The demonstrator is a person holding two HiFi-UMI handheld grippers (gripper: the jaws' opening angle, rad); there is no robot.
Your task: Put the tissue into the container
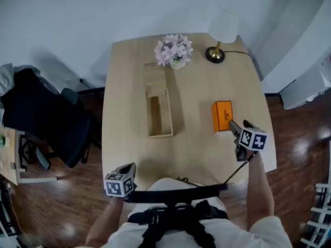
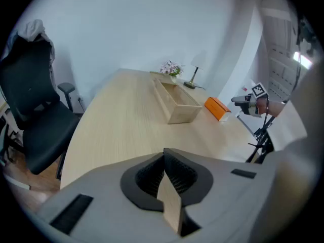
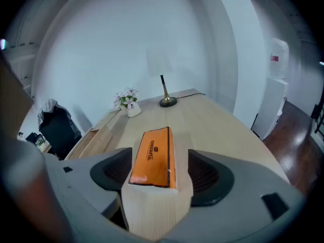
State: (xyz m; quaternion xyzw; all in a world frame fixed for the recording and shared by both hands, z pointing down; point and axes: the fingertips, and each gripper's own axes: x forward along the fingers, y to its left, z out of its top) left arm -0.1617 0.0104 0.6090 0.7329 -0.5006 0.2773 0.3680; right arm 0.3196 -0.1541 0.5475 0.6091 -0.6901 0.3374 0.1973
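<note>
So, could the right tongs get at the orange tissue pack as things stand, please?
Very likely yes: the right tongs stand open around the near end of the orange tissue pack, which lies flat on the table with nothing on or against it.

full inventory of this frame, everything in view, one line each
table: 1, light wood, centre
wooden container: 1, light wood, open, mid-table
tissue pack: 1, orange, table's right side
flower vase: 1, pink-white blooms, far edge
lamp: 1, white shade, far right corner
office chair: 1, black, left of table
left gripper: 1, grey, near left edge, jaws shut, empty
right gripper: 1, grey, jaws open around tissue pack's near end, not pressing
</note>
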